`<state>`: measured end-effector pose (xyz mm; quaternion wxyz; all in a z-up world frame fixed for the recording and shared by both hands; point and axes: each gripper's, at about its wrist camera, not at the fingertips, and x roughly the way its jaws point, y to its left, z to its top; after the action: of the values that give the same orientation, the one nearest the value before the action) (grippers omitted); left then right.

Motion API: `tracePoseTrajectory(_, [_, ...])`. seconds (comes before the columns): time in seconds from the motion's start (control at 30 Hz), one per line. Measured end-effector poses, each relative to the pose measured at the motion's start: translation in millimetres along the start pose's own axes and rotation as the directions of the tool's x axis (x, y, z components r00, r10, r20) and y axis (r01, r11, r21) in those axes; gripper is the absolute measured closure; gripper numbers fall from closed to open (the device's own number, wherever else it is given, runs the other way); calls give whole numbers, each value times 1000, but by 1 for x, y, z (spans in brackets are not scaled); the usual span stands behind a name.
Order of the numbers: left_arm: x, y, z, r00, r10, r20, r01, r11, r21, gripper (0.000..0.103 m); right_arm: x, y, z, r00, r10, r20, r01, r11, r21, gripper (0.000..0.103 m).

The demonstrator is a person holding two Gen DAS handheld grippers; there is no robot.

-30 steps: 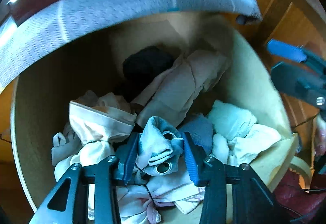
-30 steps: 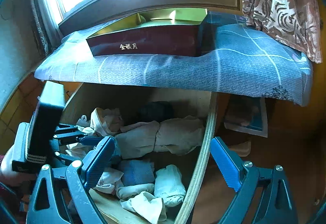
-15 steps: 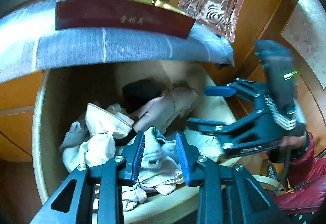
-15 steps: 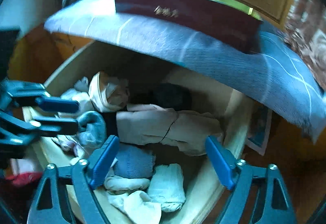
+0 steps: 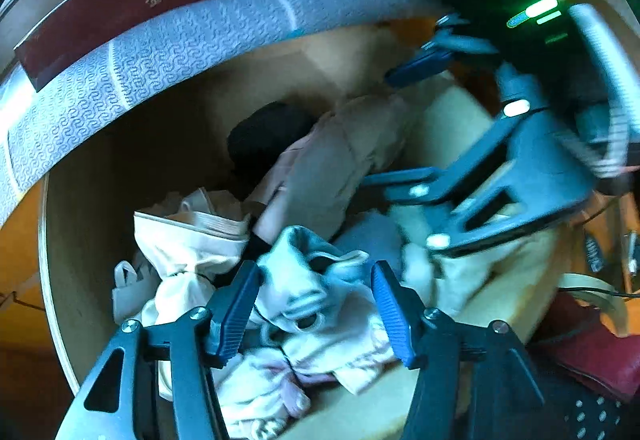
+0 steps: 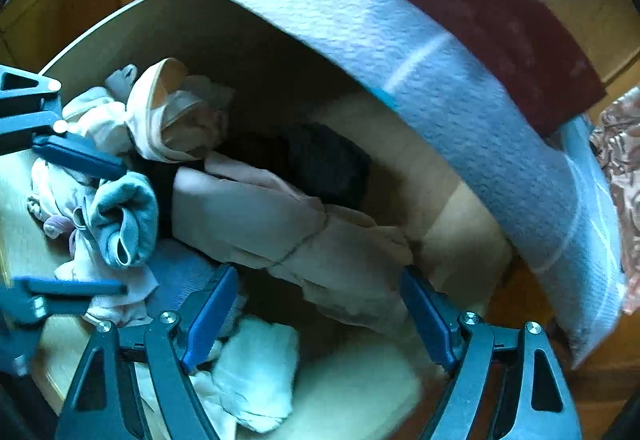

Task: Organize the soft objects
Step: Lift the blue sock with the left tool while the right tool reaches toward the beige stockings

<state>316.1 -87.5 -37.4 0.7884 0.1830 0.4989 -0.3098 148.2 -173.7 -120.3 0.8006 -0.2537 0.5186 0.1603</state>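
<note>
I have both grippers over the open wooden drawer (image 5: pixel 80 224), which is full of small folded and bunched garments. My left gripper (image 5: pixel 316 304) hangs above the near end of the pile, and its jaws have just been opening: they now stand roughly half apart, either side of a rumpled pale blue sock (image 5: pixel 308 280), with the pads clear of the fabric, so I have hold of nothing there. That sock lies on top of white and pinkish pieces (image 5: pixel 280 372) at the front of the drawer, just beside a cream knotted bundle (image 5: pixel 188 240). My right gripper (image 6: pixel 320 316) points down into the other side of the drawer, its jaws spread wide and empty, straddling the near end of a long beige folded garment (image 6: pixel 288 228) that runs diagonally across the middle; I cannot tell whether the pads touch it. A dark rolled item (image 6: pixel 320 160) sits behind that garment towards the back wall, and a white folded piece (image 6: pixel 256 372) lies by the right gripper's nearer pad. Above the drawer a blue patterned cloth (image 6: pixel 420 80) drapes over the counter edge, with a dark red box (image 6: pixel 480 24) resting on it
</note>
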Motion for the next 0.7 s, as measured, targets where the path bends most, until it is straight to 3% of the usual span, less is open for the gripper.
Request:
tracePoseTrajectory(0.1, [11, 3, 8, 999, 26, -37, -26, 1000, -16, 48, -8, -6, -5, 1000, 14, 17, -14, 1000, 15, 18])
tracePoseTrajectory(0.13, [12, 5, 9, 999, 10, -32, -11, 999, -33, 64, -9, -5, -6, 1000, 13, 21, -13, 1000, 10, 17])
tracePoseTrajectory(0.23, [5, 16, 6, 999, -41, 14, 42, 997, -70, 70, -10, 1, -4, 999, 15, 32, -15, 1000, -26, 16])
tracePoseTrajectory(0.47, [-36, 49, -18, 968, -178, 176, 212, 957, -196, 72, 6, 25, 0, 999, 47, 6, -46, 990, -136, 12])
tracePoseTrajectory(0.7, [-58, 51, -27, 949, -190, 252, 248, 944, -220, 72, 33, 30, 9, 997, 19, -74, -33, 982, -185, 5])
